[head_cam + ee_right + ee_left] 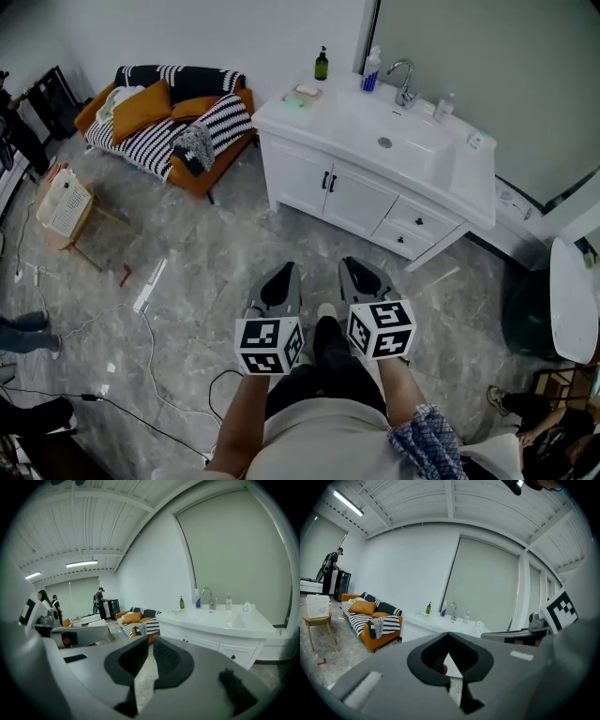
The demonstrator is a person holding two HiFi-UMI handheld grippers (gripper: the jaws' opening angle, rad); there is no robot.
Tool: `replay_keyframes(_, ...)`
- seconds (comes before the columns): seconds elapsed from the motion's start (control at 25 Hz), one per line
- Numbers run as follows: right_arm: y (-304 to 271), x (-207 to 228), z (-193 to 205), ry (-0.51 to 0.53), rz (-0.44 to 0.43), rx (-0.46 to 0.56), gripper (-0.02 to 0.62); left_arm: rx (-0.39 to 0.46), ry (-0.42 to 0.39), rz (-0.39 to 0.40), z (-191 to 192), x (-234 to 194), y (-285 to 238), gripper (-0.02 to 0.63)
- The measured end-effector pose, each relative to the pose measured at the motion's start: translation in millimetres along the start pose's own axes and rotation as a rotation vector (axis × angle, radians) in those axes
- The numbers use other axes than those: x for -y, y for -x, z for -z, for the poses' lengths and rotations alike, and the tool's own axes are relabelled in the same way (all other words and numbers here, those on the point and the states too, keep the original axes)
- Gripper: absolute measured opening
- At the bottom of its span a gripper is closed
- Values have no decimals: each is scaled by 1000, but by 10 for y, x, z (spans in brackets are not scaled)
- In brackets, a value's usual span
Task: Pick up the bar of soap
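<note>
Left gripper (282,276) and right gripper (363,271), both closed on nothing, hang over the floor, well apart from the white vanity (342,117); the bar of soap (307,90) lies at its far left corner; probably light, hard and slippery, best pinched across its long sides.

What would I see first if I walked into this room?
Probably the orange sofa with its black-and-white striped blankets, over on the left. Next to it stands a big white sink cabinet with bottles by the tap. Right up close, the left gripper and right gripper point toward it, jaws shut and empty.
</note>
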State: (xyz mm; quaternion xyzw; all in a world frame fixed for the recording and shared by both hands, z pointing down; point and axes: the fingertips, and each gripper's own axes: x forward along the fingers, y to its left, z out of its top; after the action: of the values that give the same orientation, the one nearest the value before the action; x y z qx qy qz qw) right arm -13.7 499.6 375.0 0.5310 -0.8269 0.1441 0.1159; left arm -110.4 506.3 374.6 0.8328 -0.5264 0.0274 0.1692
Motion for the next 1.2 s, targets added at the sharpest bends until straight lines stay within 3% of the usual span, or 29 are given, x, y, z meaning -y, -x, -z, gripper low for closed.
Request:
replay_keyframes(0.56, -787, 428, -235, 38, -32, -15, 17, -10, 27, -58, -123, -326, -788, 6)
replay_keyframes(1.2, -1592, 1156, -647, 64, -75, -34, 17, -15, 31, -106, -456, -398, -1870, 6)
